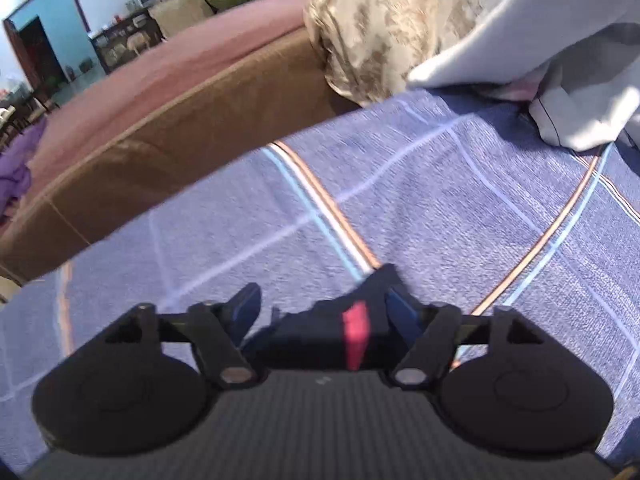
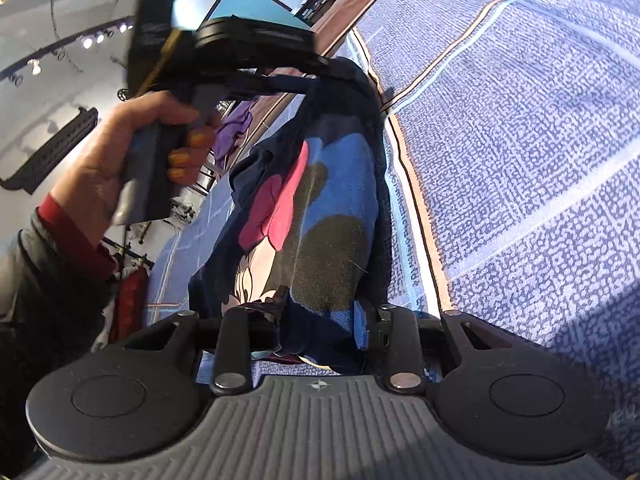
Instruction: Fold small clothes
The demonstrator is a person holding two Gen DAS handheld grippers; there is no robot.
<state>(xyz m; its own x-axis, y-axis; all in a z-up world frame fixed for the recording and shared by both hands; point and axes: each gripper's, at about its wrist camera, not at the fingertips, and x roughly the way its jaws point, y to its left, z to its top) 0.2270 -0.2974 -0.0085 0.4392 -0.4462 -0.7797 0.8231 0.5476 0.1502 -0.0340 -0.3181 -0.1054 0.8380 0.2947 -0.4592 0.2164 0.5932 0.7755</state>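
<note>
A small navy garment with a cartoon mouse print [image 2: 316, 216] hangs stretched between my two grippers above a blue checked bedsheet [image 2: 520, 140]. My right gripper [image 2: 316, 320] is shut on its near edge. My left gripper [image 2: 344, 76], held in a hand, grips the garment's far end in the right wrist view. In the left wrist view the left gripper [image 1: 324, 304] has navy cloth with a red patch [image 1: 352, 332] bunched between its fingers.
A grey cloth pile [image 1: 560, 80] and a beige patterned blanket [image 1: 392, 24] lie at the sheet's far side. A brown sofa with a pink cover [image 1: 168, 120] stands beyond the bed edge. Purple cloth [image 1: 16, 172] lies at the left.
</note>
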